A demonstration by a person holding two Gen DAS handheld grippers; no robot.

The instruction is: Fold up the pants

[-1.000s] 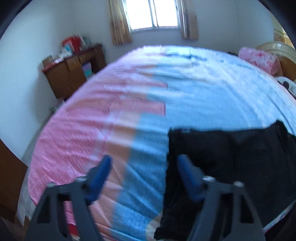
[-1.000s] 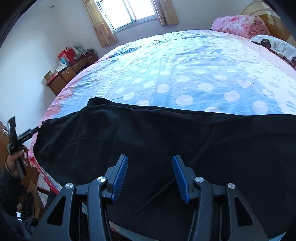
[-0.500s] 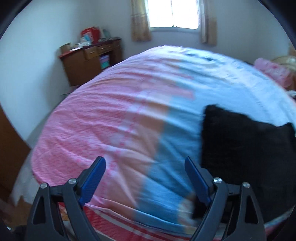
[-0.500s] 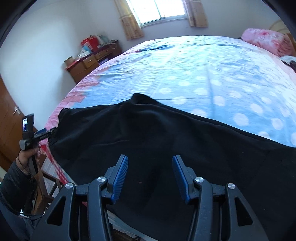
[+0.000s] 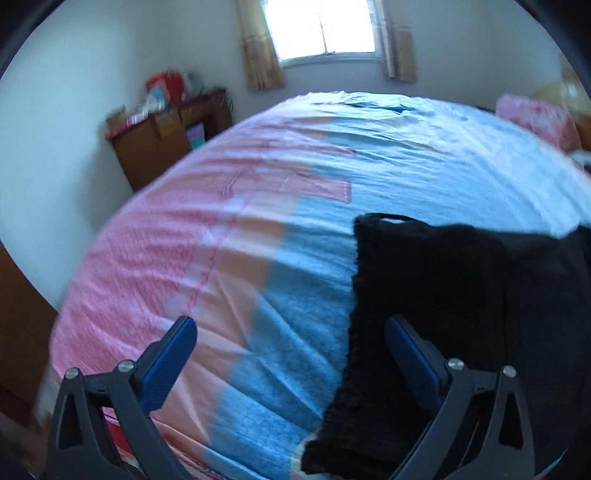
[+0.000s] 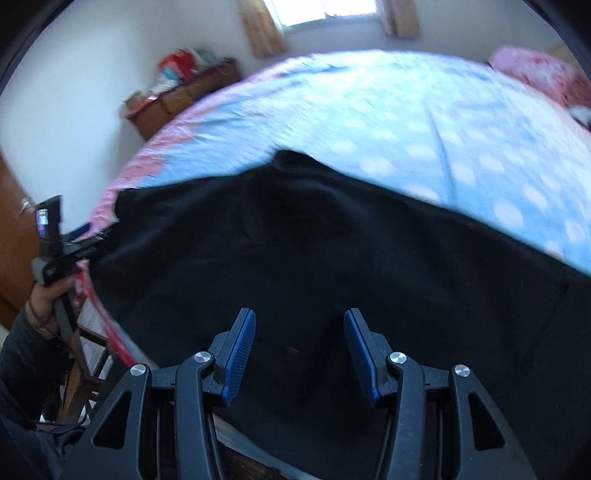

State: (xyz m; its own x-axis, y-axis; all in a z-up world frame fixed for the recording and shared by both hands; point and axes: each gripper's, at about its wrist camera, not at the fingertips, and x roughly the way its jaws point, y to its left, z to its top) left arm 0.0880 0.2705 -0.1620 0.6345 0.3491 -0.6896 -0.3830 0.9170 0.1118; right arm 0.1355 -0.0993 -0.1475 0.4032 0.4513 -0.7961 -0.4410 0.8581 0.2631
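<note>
Black pants lie spread across the near side of the bed, and their left end reaches the pink and blue sheet. My left gripper hovers over that end with its jaws opening wide. The pants' edge runs between the blue fingers, and the pads do not press on it. In the right wrist view a hand holds the left gripper at the pants' left corner. My right gripper hangs over the middle of the pants, partly open, with nothing pinched.
The bed sheet is pink on the left and blue with pale dots on the right. A wooden dresser with clutter stands by the far wall under a window. A pink pillow lies far right. Dark wooden furniture stands left of the bed.
The left jaws have spread much wider over the pants' end. The right gripper has slid left along the pants and sunk slightly; its jaws keep the same gap.
</note>
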